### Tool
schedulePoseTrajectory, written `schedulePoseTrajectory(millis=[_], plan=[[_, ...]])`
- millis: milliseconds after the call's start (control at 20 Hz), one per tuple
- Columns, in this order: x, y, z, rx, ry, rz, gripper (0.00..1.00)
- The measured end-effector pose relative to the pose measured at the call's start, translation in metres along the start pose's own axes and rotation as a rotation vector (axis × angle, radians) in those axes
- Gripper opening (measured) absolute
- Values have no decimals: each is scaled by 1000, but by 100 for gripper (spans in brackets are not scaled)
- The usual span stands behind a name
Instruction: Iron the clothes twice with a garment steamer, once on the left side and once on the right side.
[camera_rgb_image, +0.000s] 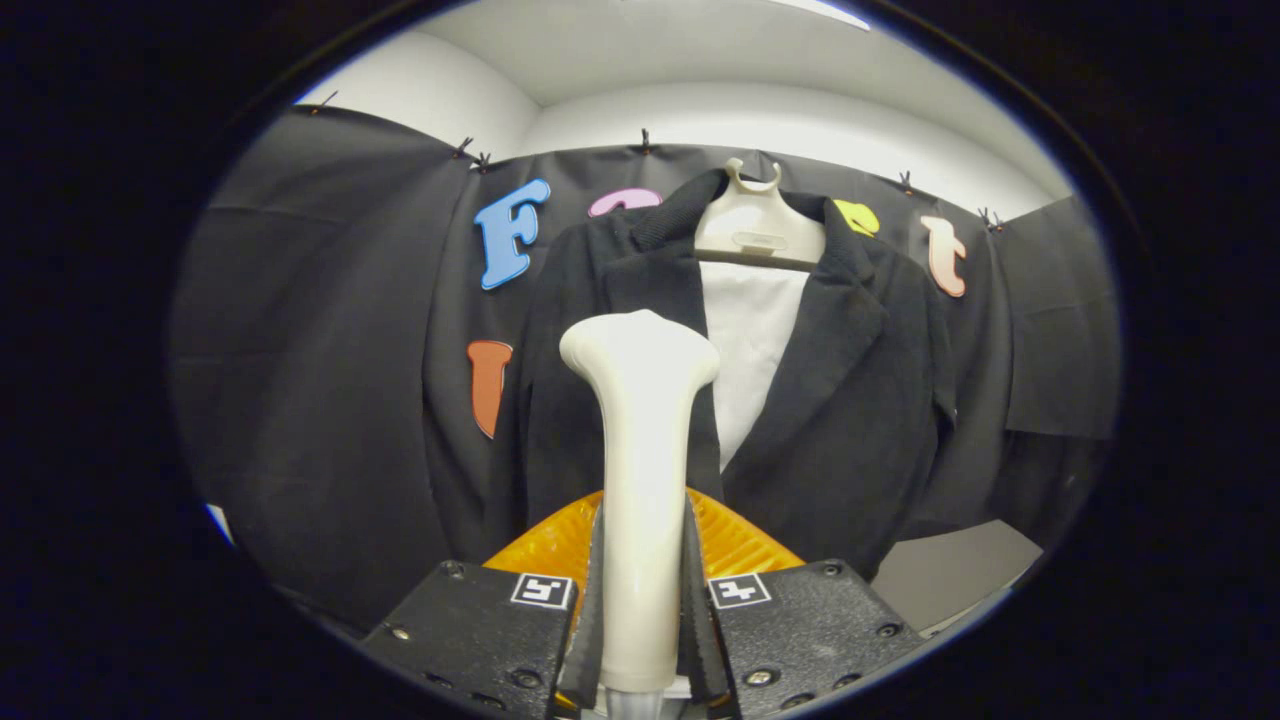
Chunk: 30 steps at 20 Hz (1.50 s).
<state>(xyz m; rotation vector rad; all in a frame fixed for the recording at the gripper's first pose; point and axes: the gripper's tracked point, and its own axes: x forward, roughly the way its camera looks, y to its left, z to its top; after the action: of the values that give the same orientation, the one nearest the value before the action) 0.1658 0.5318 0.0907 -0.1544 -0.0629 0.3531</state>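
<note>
A dark, heavy-woven jacket (850, 400) is hung far ahead against the booth wall on a cream plastic hanger (758, 225), with a white panel (750, 340) seen between its lapels. Nearer, the tall cream plastic garment steamer (640, 480) is held upright before the jacket's left lapel. Its handle is clenched from both sides by the gripper (640, 610), the fingers being pressed against it.

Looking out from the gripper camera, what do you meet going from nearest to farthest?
Hand-held gripper, its fingers shut on the garment steamer's handle → garment steamer, its head rising ahead of the fingers → dark jacket on its hanger → black cloth wall behind.
</note>
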Motion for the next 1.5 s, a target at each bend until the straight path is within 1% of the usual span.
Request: schedulePoseTrajectory(millis=[900,1050,1500], plan=[[-24,14,-101,-35,161,14,36],[-25,15,-127,-26,221,21,36],[-32,14,-182,-53,307,20,36]])
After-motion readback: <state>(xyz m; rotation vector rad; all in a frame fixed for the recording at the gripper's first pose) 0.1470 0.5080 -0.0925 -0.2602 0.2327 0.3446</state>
